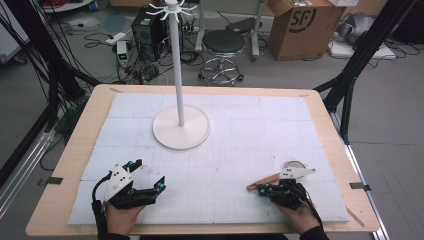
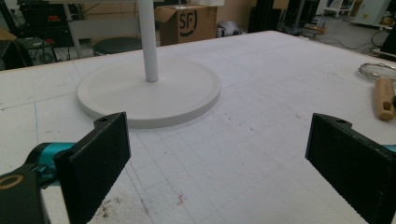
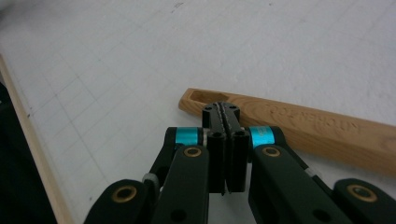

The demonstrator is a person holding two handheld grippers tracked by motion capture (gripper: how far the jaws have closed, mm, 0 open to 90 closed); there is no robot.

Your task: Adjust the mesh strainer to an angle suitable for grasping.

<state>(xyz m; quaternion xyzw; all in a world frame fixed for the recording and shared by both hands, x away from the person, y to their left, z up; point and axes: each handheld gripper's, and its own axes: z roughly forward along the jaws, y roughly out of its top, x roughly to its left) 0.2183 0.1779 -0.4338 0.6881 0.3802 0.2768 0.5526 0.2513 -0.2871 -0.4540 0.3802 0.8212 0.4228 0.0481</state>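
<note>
The right gripper [image 3: 226, 112] has its fingers pressed together, empty, tips at the wooden handle [image 3: 299, 126] of a strainer (mesh bowl behind) on the bench [image 1: 240, 150]. The left gripper [image 2: 219, 158] fingers stand wide.

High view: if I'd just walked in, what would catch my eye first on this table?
Probably the tall white stand, its round base on the far middle of the white mat. Next, the two black grippers at the near edge: the left gripper with jaws wide apart and nothing between them, the right gripper with jaws shut, beside a wooden-handled strainer lying flat.
</note>
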